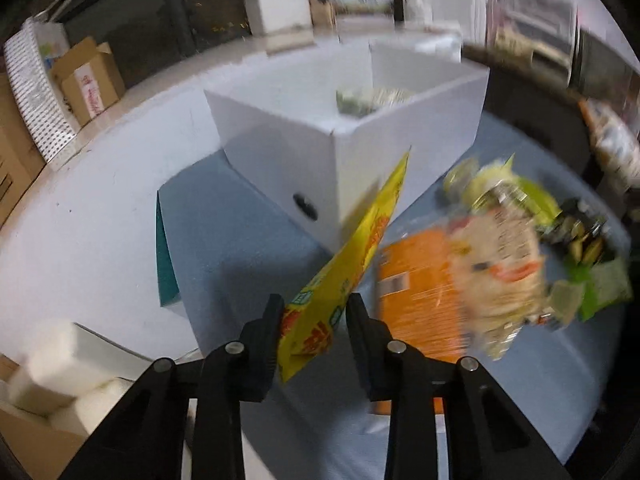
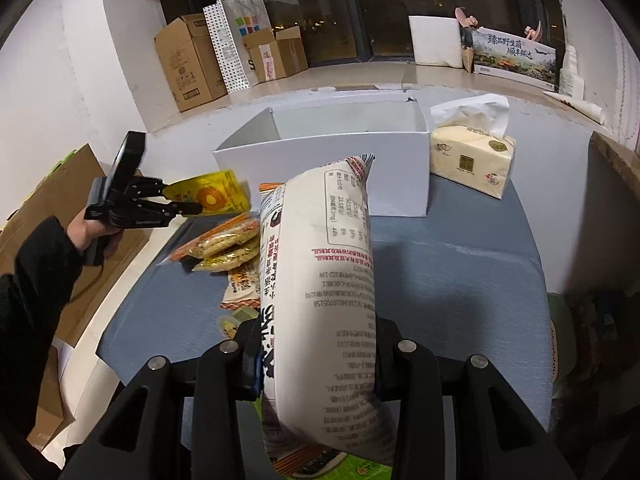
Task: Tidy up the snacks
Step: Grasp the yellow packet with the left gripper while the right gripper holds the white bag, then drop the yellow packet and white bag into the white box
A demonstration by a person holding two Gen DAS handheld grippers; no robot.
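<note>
My left gripper (image 1: 314,314) is shut on a flat yellow snack packet (image 1: 352,256), held in the air in front of the open white box (image 1: 280,136). From the right wrist view the left gripper (image 2: 188,204) holds the yellow packet (image 2: 214,196) left of the white box (image 2: 320,164). My right gripper (image 2: 316,344) is shut on a large white snack bag (image 2: 324,280) with printed text, raised above the blue mat (image 2: 452,272). One snack (image 1: 368,100) lies inside the box. Loose snacks (image 1: 500,260) lie on the mat, including an orange packet (image 1: 416,292).
A tissue pack (image 2: 472,160) stands right of the box. Noodle and cracker packets (image 2: 224,248) lie left on the mat. Cardboard boxes (image 2: 188,64) and a dotted paper bag (image 2: 232,44) stand on the floor behind. A brown cardboard box (image 2: 64,216) is on the left.
</note>
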